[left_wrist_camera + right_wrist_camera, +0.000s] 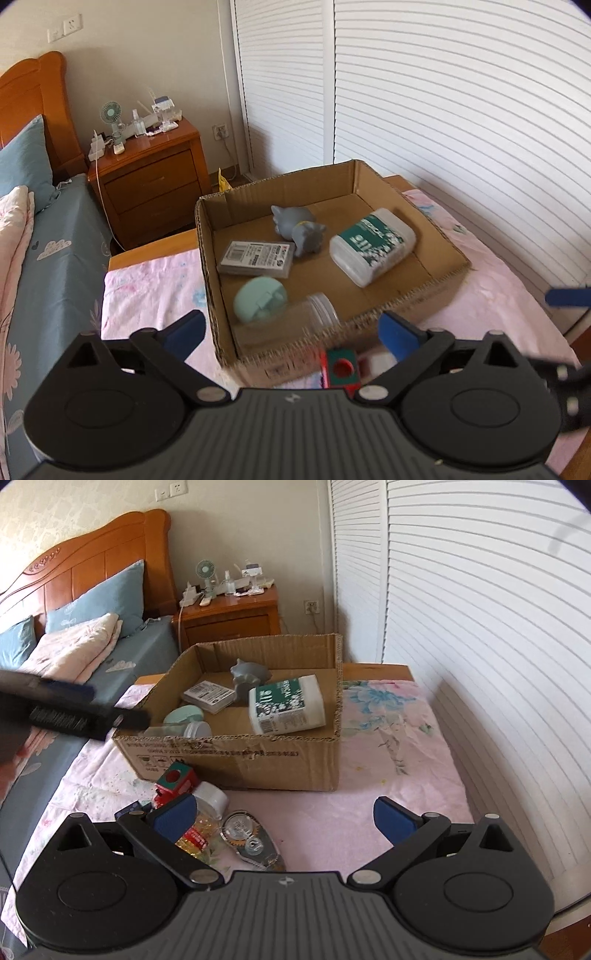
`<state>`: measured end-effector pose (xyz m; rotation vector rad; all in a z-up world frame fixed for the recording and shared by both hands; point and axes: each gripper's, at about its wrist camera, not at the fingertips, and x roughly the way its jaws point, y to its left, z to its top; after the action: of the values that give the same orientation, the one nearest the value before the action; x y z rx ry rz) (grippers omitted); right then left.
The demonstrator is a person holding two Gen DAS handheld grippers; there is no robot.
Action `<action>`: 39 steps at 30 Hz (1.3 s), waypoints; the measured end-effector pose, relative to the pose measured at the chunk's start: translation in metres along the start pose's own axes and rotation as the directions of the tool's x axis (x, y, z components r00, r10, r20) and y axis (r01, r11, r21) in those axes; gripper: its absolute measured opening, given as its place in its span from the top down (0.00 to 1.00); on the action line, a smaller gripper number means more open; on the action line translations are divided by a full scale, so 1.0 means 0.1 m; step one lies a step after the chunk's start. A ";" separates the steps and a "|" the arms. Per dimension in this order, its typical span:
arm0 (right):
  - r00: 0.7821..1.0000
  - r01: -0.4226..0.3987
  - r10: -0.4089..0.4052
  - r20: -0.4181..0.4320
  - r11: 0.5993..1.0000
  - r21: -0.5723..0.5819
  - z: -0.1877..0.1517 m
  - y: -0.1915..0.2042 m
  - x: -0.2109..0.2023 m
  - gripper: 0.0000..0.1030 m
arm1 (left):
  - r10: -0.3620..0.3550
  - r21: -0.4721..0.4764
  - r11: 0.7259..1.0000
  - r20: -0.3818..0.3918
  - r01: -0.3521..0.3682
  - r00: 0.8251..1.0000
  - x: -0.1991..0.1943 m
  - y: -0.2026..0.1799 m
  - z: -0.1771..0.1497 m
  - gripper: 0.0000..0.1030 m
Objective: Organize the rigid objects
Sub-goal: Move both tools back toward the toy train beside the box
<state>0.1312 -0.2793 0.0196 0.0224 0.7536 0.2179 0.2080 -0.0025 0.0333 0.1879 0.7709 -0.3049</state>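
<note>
Here, left gripper (291,332) has its fingers spread wide and holding nothing, hovering over the near wall of the cardboard box (436,280); a clear jar (310,314) shows between the blue pads, blurred, lying on its side in the box's near corner. Right gripper (284,818) fingers also spread wide, empty, above the pink floral cloth (388,746) on the surface, short of the box.

Inside the box: mint round case (260,299) just beside the jar, flat card pack (256,257) behind it, grey animal toy (297,229) touching the pack's far end, white tub with green label (373,245) lying on its side toward the right wall.

Still outside, on the cloth in front of the box: red-green cube (176,777) close to the box's front wall, white round container (212,799) next to it, correction tape dispenser (251,843) lying flat nearer the right gripper, a red-yellow wrapped item (194,836) partly behind the right gripper's left finger.

Beyond: bed with blue pillow (107,596), wooden nightstand (155,177) with small fan (110,114), white louvered doors (461,110).
</note>
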 end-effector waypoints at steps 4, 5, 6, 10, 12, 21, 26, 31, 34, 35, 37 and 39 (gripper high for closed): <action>1.000 0.024 -0.024 0.008 0.999 0.021 0.00 -0.07 -0.03 0.00 | 0.024 -0.007 1.000 -0.004 -0.024 1.000 -0.06 -0.05 -0.21 0.02; 1.000 0.025 -0.026 0.009 0.999 0.031 -0.01 -0.10 -0.03 0.00 | 0.032 -0.012 0.999 -0.005 -0.032 0.999 -0.06 -0.05 -0.26 0.02; 1.000 0.026 -0.026 0.008 0.999 0.041 -0.01 -0.13 -0.03 0.00 | 0.037 -0.023 0.999 -0.007 -0.037 0.999 -0.05 -0.06 -0.32 0.02; 1.000 0.028 -0.027 -0.010 0.997 0.070 -0.04 -0.20 0.03 0.00 | 0.064 -0.051 0.997 -0.039 -0.066 0.997 0.08 -0.08 -0.50 0.02; 0.999 0.035 -0.034 -0.020 0.997 0.069 -0.05 -0.21 0.07 0.00 | 0.083 -0.076 0.993 -0.057 -0.087 0.995 0.18 -0.08 -0.57 0.02; 0.996 0.048 -0.044 -0.074 0.998 0.046 -0.09 -0.24 0.27 0.00 | 0.075 -0.186 0.978 -0.107 -0.094 0.991 0.44 -0.02 -0.80 0.02; 0.991 0.043 -0.045 -0.127 0.999 -0.015 -0.18 -0.16 0.48 0.00 | 0.060 -0.200 0.976 -0.144 -0.088 0.988 0.49 0.01 -0.93 0.02; 0.980 0.036 -0.049 -0.192 0.997 -0.069 -0.33 -0.08 0.70 0.00 | 0.087 -0.168 0.979 -0.170 -0.116 0.982 0.47 0.03 -1.04 0.02; 0.972 0.042 -0.062 -0.229 0.995 -0.091 -0.40 -0.04 0.83 0.00 | 0.099 -0.187 0.973 -0.175 -0.132 0.980 0.43 0.12 -1.13 0.02; 0.970 0.041 -0.062 -0.236 0.995 -0.094 -0.42 -0.02 0.86 0.00 | 0.100 -0.197 0.971 -0.177 -0.135 0.979 0.42 0.16 -1.15 0.02; 0.970 0.048 -0.073 -0.233 0.993 -0.111 -0.44 0.01 0.91 0.00 | 0.109 -0.226 0.963 -0.180 -0.149 0.978 0.39 0.24 -1.20 0.02; 0.972 0.051 -0.079 -0.219 0.990 -0.131 -0.44 0.04 0.92 0.00 | 0.123 -0.250 0.954 -0.185 -0.168 0.975 0.37 0.33 -1.24 0.02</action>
<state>0.1659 -0.2592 -0.0744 -0.1472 0.9631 0.2067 0.1632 0.0553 -0.0782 0.0178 0.9508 -0.0436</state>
